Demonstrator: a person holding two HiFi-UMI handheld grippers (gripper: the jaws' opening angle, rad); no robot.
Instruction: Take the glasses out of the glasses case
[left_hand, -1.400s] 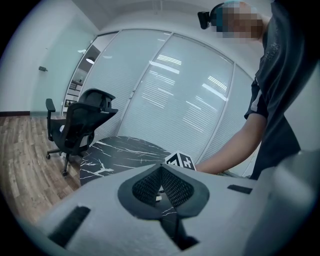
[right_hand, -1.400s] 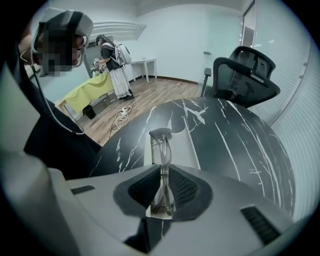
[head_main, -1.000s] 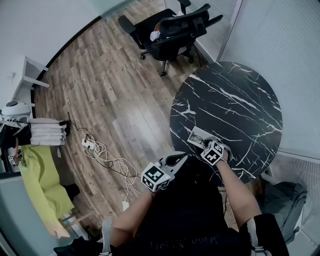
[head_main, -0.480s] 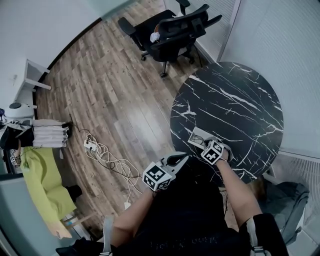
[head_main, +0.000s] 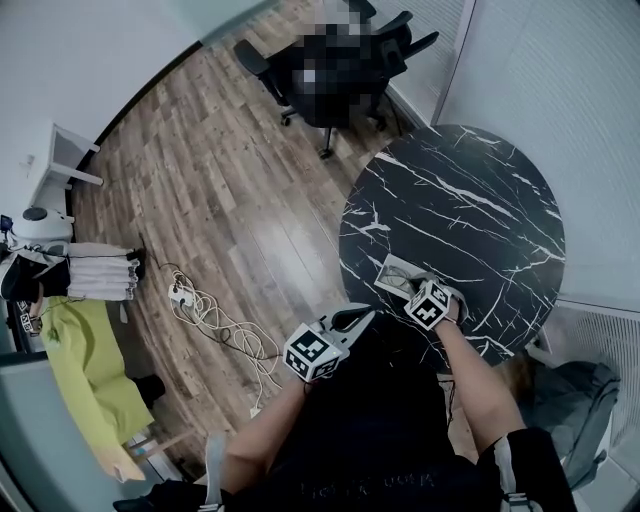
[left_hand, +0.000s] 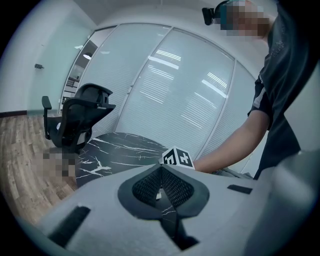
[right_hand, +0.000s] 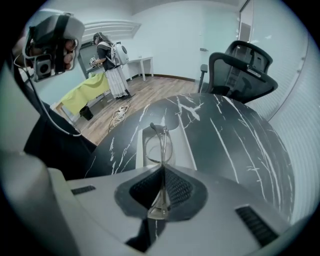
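Note:
The open grey glasses case (right_hand: 165, 145) lies on the round black marble table (right_hand: 240, 135) near its front edge; in the head view the case (head_main: 393, 274) sits just ahead of my right gripper (head_main: 415, 292). My right gripper (right_hand: 162, 177) is shut on the thin-framed glasses (right_hand: 161, 145), which stand on edge above the case, the frame pinched between the jaws. My left gripper (head_main: 352, 318) hovers beside the table edge at the left, off the table; its jaws (left_hand: 161, 181) are shut with nothing between them.
A black office chair (right_hand: 240, 70) stands beyond the table's far side. Frosted glass walls (left_hand: 165, 100) border the table at right. Cables (head_main: 215, 315) lie on the wood floor at left. A person (right_hand: 112, 60) stands by a yellow-green covered bench far off.

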